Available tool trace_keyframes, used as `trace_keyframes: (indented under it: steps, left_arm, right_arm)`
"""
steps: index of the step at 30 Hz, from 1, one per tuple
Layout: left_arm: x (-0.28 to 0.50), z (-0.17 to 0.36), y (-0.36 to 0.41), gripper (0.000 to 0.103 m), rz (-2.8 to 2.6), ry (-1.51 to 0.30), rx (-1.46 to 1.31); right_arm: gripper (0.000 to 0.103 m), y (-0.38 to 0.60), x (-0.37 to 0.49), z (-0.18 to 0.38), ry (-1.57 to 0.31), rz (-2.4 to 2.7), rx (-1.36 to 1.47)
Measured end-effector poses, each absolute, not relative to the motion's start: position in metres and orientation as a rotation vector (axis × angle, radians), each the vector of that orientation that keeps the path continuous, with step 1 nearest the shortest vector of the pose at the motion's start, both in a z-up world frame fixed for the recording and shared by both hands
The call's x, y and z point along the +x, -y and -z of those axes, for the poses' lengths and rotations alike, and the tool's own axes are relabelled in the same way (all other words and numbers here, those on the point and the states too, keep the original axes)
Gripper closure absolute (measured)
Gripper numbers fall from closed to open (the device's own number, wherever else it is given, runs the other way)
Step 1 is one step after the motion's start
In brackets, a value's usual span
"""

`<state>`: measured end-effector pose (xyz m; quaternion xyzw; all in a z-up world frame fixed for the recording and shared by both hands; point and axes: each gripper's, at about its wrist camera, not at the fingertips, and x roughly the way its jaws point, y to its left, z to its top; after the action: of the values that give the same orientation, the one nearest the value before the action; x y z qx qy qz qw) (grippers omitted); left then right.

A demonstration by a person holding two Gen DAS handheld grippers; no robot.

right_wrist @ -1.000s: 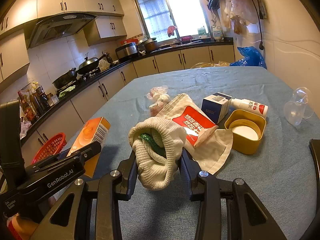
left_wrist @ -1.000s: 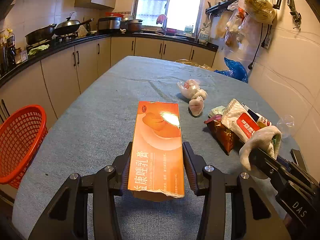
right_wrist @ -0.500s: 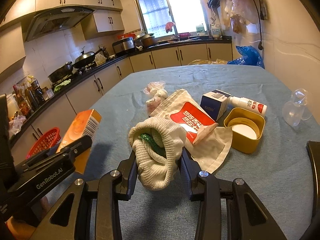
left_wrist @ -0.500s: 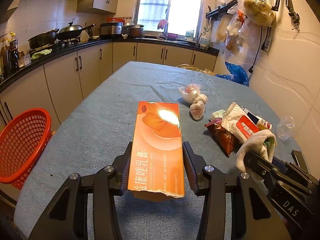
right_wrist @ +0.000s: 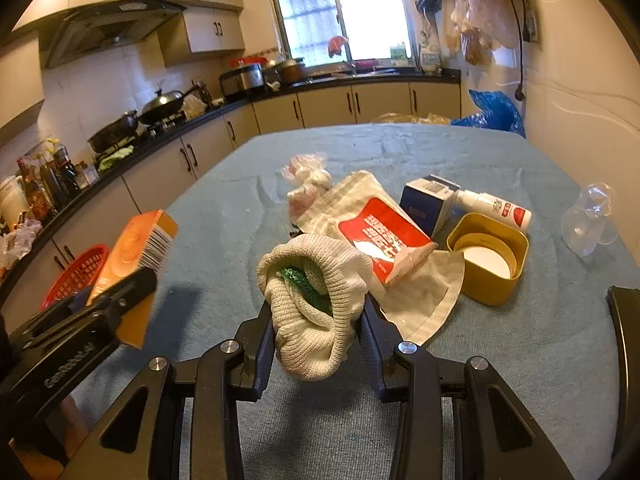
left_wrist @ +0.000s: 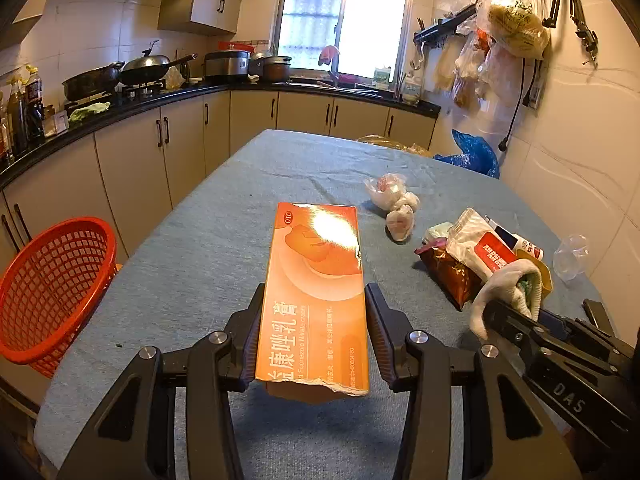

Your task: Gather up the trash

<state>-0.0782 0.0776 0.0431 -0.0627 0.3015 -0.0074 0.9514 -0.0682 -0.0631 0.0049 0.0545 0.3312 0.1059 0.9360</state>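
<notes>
Left wrist: red basket [left_wrist: 52, 284], seemingly empty.

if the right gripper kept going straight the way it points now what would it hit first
Probably the white and red packet lying just beyond the knitted glove that the right gripper holds, though depth is hard to judge.

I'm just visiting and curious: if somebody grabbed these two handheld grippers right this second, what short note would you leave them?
Left gripper: shut on the orange box, held above the table.
Right gripper: shut on the white knit glove.
Red basket: beside the table's left edge, likely the bin; nothing visible inside.
Done: two items picked up, neither dropped off yet.
Left on the table: red-and-white pouch, brown snack wrapper, white bags, blue box, yellow tub.
</notes>
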Motion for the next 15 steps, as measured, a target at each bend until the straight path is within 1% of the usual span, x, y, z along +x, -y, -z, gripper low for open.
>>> trace_keyframes:
  steps: [6,15]
  left_arm:
    - [-0.082,-0.045,-0.090,0.058,0.018,-0.619,-0.149]
    - [-0.089,-0.054,-0.125,0.058,-0.023,-0.594,-0.201]
  right_arm:
    - [0.062,0.057,-0.064,-0.008,-0.702,-0.242,0.122]
    - [0.062,0.018,-0.058,-0.021,-0.690,-0.313,0.082]
